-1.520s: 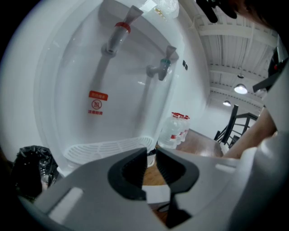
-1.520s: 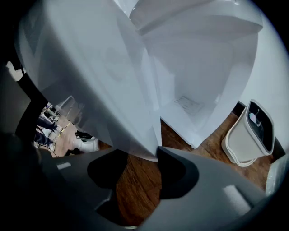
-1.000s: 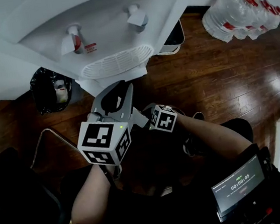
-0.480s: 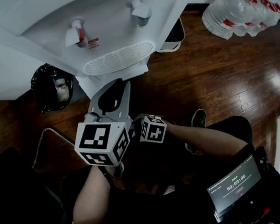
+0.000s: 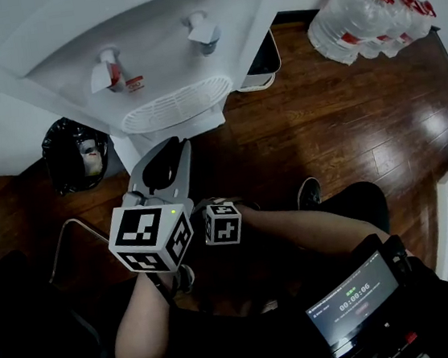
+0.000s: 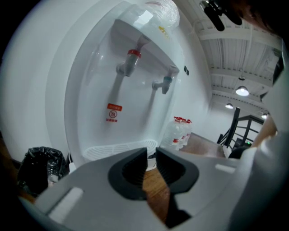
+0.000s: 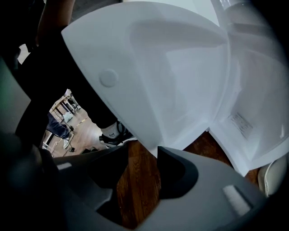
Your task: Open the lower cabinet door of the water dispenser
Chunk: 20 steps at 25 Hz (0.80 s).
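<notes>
Right gripper view shows the white plastic lower cabinet door [image 7: 149,81] ajar above the wooden floor [image 7: 135,194], likely light, stiff, slick; pinch its free edge with the wide-apart right tool [image 7: 143,153], the left tool [image 6: 150,155] barely apart, empty.

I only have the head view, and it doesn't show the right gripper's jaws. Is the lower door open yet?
Observer: Yes. The right gripper view shows the lower cabinet door swung out from the water dispenser, with the cabinet interior exposed beside it.
Operator: Is it gripped?
Observer: No. The right gripper has its jaws apart. The door's lower corner sits just above the gap, and neither pad appears to press on it.
Operator: And the other one?
Observer: The left gripper is empty. Its jaws are nearly together and aimed toward the drip tray.
</notes>
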Each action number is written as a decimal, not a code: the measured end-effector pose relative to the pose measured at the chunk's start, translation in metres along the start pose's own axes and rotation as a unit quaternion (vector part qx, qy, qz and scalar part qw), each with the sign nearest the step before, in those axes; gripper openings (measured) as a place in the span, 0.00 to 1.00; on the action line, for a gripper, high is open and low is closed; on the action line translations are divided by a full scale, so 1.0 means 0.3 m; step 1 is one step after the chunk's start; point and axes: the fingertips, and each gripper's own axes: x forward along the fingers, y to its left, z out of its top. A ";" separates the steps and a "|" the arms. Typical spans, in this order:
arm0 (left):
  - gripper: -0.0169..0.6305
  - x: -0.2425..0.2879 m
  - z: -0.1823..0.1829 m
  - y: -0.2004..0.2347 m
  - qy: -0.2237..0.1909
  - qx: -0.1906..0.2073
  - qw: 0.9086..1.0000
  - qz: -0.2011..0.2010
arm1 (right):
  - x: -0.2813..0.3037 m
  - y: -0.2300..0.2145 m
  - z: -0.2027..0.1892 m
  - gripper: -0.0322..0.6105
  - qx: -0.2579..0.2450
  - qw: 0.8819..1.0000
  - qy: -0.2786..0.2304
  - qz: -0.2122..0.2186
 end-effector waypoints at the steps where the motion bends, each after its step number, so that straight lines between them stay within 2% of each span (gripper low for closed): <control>1: 0.15 0.002 -0.002 0.000 0.001 0.001 1.000 0.000 | -0.003 -0.002 -0.012 0.37 0.000 1.000 0.006 0.000; 5: 0.15 0.016 0.003 0.001 -0.002 0.000 1.000 0.000 | -0.081 -0.052 -0.051 0.36 0.019 1.000 0.017 -0.018; 7: 0.15 0.017 0.015 0.004 -0.006 -0.001 1.000 0.002 | -0.171 -0.106 -0.039 0.34 0.065 0.997 -0.004 -0.042; 8: 0.15 0.017 0.020 0.006 -0.007 -0.001 1.000 0.002 | -0.221 -0.140 -0.034 0.33 0.103 0.993 -0.021 -0.057; 9: 0.15 0.018 0.022 0.006 -0.008 0.000 1.000 0.002 | -0.278 -0.176 -0.026 0.32 0.147 0.985 -0.045 -0.074; 11: 0.15 0.023 0.004 -0.002 -0.002 -0.003 1.000 0.001 | -0.415 -0.244 0.005 0.31 0.229 0.961 -0.109 -0.109; 13: 0.15 0.029 -0.057 -0.018 0.018 -0.018 1.000 -0.001 | -0.556 -0.291 0.022 0.30 0.275 0.937 -0.160 -0.143; 16: 0.15 0.034 -0.234 -0.025 0.076 -0.053 0.996 0.019 | -0.719 -0.368 0.007 0.30 0.276 0.919 -0.197 -0.200; 18: 0.15 0.020 -0.351 -0.014 0.121 -0.030 0.991 0.043 | -0.795 -0.422 0.009 0.30 0.257 0.913 -0.210 -0.235; 20: 0.15 -0.004 -0.404 -0.007 0.148 0.015 0.987 0.057 | -0.845 -0.460 0.040 0.30 0.228 0.914 -0.216 -0.256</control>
